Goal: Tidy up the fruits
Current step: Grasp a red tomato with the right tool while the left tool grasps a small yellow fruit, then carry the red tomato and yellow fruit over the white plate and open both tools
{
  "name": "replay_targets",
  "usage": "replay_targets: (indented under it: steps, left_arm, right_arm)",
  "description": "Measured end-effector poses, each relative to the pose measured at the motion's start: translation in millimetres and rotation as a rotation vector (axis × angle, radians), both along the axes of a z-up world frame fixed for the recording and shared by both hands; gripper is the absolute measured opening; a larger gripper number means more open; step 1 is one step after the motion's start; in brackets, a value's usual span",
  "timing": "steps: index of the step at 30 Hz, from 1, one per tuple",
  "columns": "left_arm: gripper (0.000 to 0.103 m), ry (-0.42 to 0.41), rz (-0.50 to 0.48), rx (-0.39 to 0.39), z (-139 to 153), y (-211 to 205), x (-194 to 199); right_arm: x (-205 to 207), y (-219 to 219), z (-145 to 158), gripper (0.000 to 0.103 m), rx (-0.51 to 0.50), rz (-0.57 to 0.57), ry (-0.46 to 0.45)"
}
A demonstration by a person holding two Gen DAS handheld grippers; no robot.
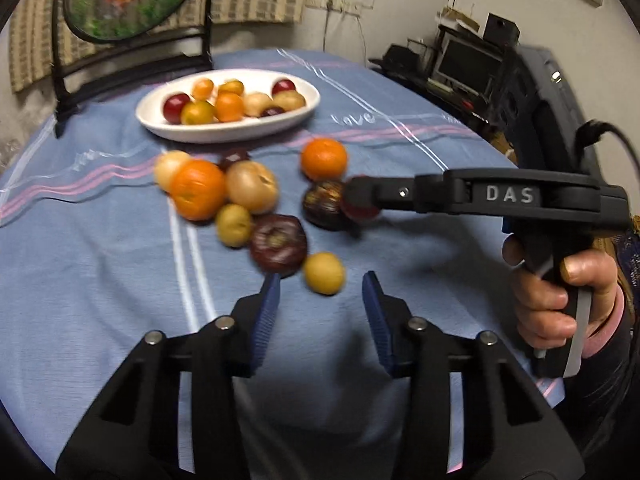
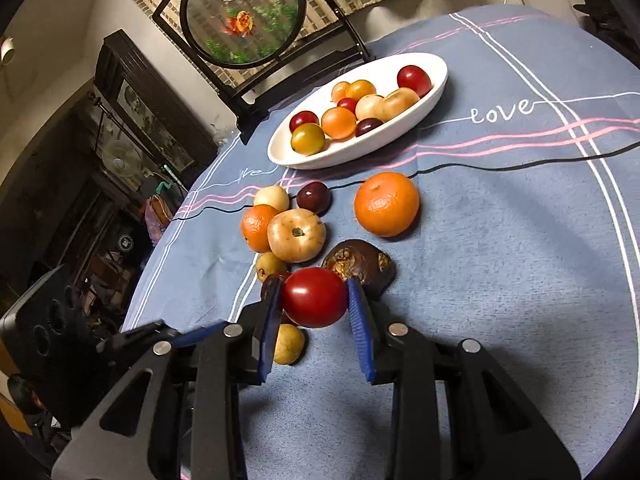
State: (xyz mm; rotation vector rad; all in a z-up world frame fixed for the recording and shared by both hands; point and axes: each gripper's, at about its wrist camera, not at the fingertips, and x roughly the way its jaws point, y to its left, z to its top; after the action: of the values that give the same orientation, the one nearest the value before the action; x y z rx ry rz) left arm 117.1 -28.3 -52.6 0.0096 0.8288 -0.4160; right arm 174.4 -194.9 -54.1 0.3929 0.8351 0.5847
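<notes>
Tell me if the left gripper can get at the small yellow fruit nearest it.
Probably yes: the left gripper is open and empty, the yellow fruit lies just beyond its fingertips, and nothing sits between them.

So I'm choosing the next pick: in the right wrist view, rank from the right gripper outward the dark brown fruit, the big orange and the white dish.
1. Dark brown fruit, just past the right gripper and its red fruit.
2. Big orange, farther, slightly right.
3. White dish, at the back.
</notes>
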Motion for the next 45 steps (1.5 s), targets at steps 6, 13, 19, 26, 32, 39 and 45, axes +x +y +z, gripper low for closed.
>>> replay_targets:
  steps: [6, 13, 19, 26, 32, 39, 45]
  left_arm:
    - [0.040, 0.051, 0.017, 0.018, -9, -11, 14]
    - [0.036, 0.066, 0.026, 0.039, -13, -19, 24]
    - [0.025, 0.094, 0.039, 0.054, -18, -22, 32]
    - [0.025, 0.098, 0.045, 0.037, -18, -20, 33]
    - [0.025, 0.080, 0.074, -0.010, -14, -10, 26]
    - [0.025, 0.001, 0.098, -0.051, 13, 20, 16]
    - [0.025, -0.082, 0.124, -0.072, 60, 56, 59]
  right_arm:
    - [-4, 0, 5, 0.033, 0.003, 0.007, -0.027]
    - [-6, 3, 10, 0.033, 0.021, 0.024, -0.051]
    - [-7, -1, 12, 0.033, 0.043, 0.025, -0.060]
    - [-8, -4, 12, 0.033, 0.051, 0.015, -0.064]
    - [-8, -2, 9, 0.033, 0.024, 0.005, -0.057]
    - [-9, 12, 25, 0.033, -0.065, 0.016, -0.154]
    - [33, 25, 56, 0.033, -0.146, -0.035, -0.249]
